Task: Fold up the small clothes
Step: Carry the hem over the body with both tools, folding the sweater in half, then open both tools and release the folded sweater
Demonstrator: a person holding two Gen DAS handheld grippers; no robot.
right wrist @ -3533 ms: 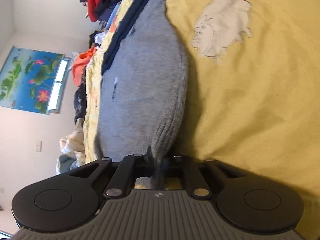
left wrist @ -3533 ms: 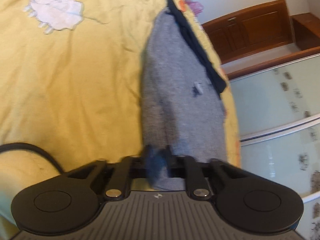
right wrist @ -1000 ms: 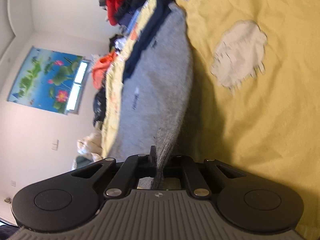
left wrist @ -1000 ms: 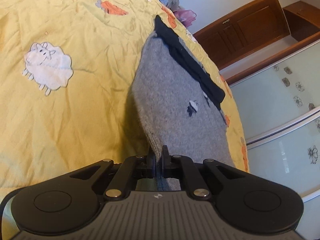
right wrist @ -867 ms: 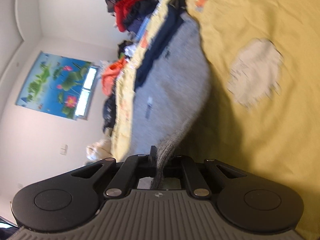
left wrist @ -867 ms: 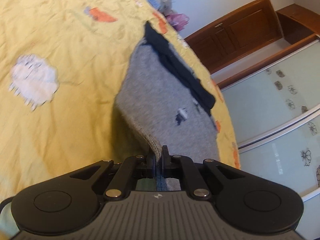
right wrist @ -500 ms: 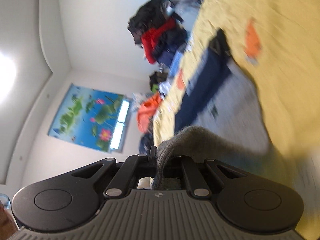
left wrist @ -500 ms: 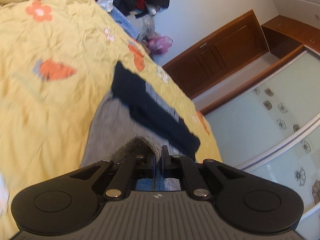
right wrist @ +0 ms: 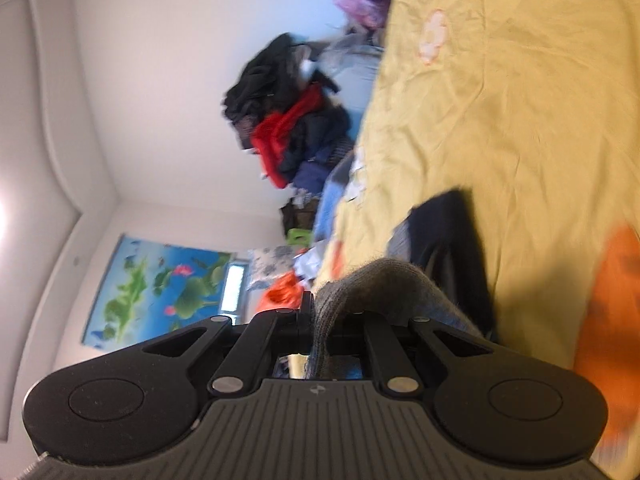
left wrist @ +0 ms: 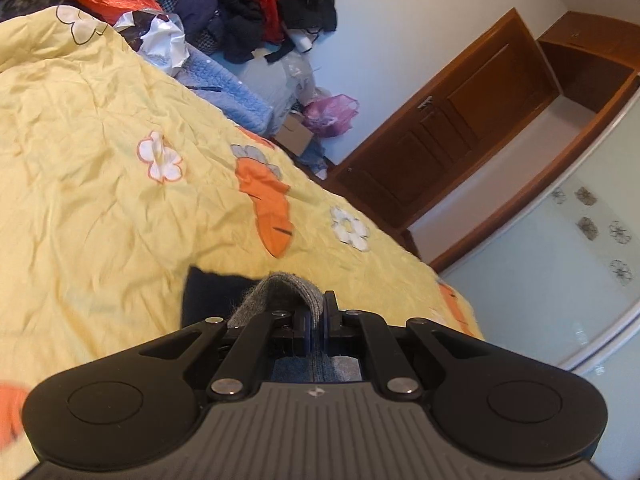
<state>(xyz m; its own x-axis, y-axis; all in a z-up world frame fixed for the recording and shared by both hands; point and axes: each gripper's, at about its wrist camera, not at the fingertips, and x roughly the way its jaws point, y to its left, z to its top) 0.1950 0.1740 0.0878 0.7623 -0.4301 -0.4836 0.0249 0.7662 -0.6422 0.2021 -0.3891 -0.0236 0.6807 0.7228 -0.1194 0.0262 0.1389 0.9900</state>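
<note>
Between the fingers, left: the left gripper (left wrist: 316, 322) is clamped tight on a ribbed edge of the grey knit garment (left wrist: 280, 294), the fabric pinched in the narrow slot between the blue pads.
Between the fingers, right: the right gripper (right wrist: 320, 322) is likewise closed on a ribbed grey edge of the same garment (right wrist: 380, 284).
Garment pose: lifted at both held edges, the knit humps up over each gripper and drapes down and back under it; most of its body is hidden below the grippers, so its long axis cannot be told.
Garment look: fuzzy mid-grey knit with fine ribbing at the gripped hem; a dark navy part (left wrist: 208, 292) lies flat on the bed just ahead of the fold, also seen in the right view (right wrist: 444, 236).
Support: yellow quilt (left wrist: 100, 160), crumpled, printed with an orange carrot (left wrist: 268, 208) and white flowers (left wrist: 160, 158).
Beyond the bed: a heap of dark and red clothes (left wrist: 248, 4) against the wall, a pink plastic bag (left wrist: 330, 114), a small cardboard box (left wrist: 294, 134) whose contents are not visible.
Room: wooden cabinet doors (left wrist: 444, 128), a lotus picture (right wrist: 160, 280) on the wall.
</note>
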